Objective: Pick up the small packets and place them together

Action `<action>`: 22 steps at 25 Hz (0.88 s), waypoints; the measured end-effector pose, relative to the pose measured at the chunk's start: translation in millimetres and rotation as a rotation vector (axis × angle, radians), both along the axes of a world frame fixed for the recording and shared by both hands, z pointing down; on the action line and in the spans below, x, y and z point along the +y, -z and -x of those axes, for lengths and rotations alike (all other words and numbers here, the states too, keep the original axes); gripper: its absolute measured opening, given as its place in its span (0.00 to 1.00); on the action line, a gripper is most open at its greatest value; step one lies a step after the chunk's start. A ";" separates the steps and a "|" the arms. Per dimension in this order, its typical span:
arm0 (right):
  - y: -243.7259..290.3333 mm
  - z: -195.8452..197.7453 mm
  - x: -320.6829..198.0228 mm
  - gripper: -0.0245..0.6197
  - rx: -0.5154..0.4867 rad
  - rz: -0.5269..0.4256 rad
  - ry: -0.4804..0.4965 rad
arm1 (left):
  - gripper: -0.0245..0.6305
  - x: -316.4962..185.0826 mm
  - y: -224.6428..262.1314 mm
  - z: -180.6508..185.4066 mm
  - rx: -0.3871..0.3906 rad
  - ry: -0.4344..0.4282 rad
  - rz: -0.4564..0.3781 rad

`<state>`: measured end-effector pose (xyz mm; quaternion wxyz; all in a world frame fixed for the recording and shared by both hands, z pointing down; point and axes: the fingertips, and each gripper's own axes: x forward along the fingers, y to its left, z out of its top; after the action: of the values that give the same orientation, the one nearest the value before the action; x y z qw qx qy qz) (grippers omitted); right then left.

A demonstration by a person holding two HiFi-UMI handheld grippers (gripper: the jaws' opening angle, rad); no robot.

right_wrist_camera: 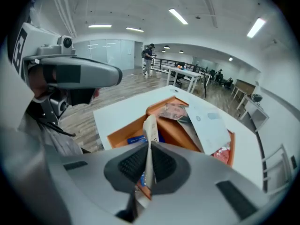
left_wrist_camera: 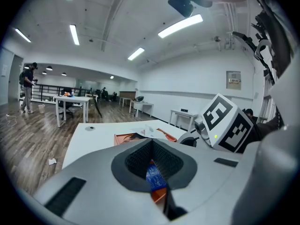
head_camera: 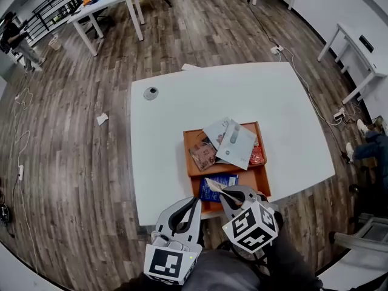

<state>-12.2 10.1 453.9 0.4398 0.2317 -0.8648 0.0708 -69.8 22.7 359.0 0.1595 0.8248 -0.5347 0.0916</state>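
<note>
An orange two-part tray [head_camera: 187, 156] sits on the white table [head_camera: 163, 150]. Its far part holds overlapping white packets [head_camera: 236, 143], a brownish packet [head_camera: 203, 155] and a red packet [head_camera: 256, 155]. A blue packet [head_camera: 209, 194] lies in the near part. My right gripper [head_camera: 225, 193] hangs over the near part, shut on a thin cream packet [head_camera: 213, 183] that stands on edge between the pads [right_wrist_camera: 150, 125]. My left gripper [head_camera: 197, 200] is just left of it, over the tray's near rim, shut with nothing held. The blue packet [left_wrist_camera: 152, 177] shows below the left gripper.
A small grey round object [head_camera: 151, 93] lies at the table's far left corner. The table's near edge runs just under both grippers. Other white tables [head_camera: 109, 8] stand across the wooden floor. A cable and power strip [head_camera: 277, 49] lie beyond the far right corner.
</note>
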 end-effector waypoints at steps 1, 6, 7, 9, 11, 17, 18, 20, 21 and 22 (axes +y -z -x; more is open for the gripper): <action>6.7 -0.3 2.9 0.05 -0.016 -0.006 0.002 | 0.04 3.9 3.2 -2.4 -0.002 0.000 -0.008; 37.6 -6.1 8.2 0.05 -0.080 -0.059 -0.004 | 0.04 15.0 14.4 -14.2 -0.011 -0.001 -0.030; 43.4 -8.6 7.9 0.05 -0.094 -0.068 -0.009 | 0.04 15.4 16.1 -16.8 -0.011 -0.004 -0.032; 56.3 -14.6 5.0 0.05 -0.123 -0.090 -0.027 | 0.04 15.6 19.1 -22.3 -0.015 -0.009 -0.039; 68.1 -23.2 -2.3 0.05 -0.144 -0.124 -0.053 | 0.04 14.4 21.1 -27.6 -0.019 -0.014 -0.043; 98.7 -56.4 -49.1 0.05 -0.176 -0.234 -0.186 | 0.04 0.6 18.1 -34.6 -0.015 -0.023 -0.035; 102.5 -60.9 -58.9 0.05 -0.177 -0.249 -0.211 | 0.04 -3.0 17.4 -34.3 -0.013 -0.025 -0.032; 107.4 -66.5 -77.2 0.05 -0.173 -0.272 -0.247 | 0.04 -11.3 16.9 -31.4 -0.011 -0.024 -0.026; 108.2 -67.6 -85.4 0.05 -0.171 -0.278 -0.259 | 0.04 -15.8 17.0 -28.7 -0.012 -0.021 -0.023; 108.0 -67.5 -93.1 0.05 -0.168 -0.279 -0.268 | 0.04 -20.4 17.1 -25.5 -0.012 -0.017 -0.020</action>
<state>55.3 -83.0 345.9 0.3164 0.3966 -0.8613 0.0271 -44.3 2.3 341.9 0.1473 0.8304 -0.5293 0.0928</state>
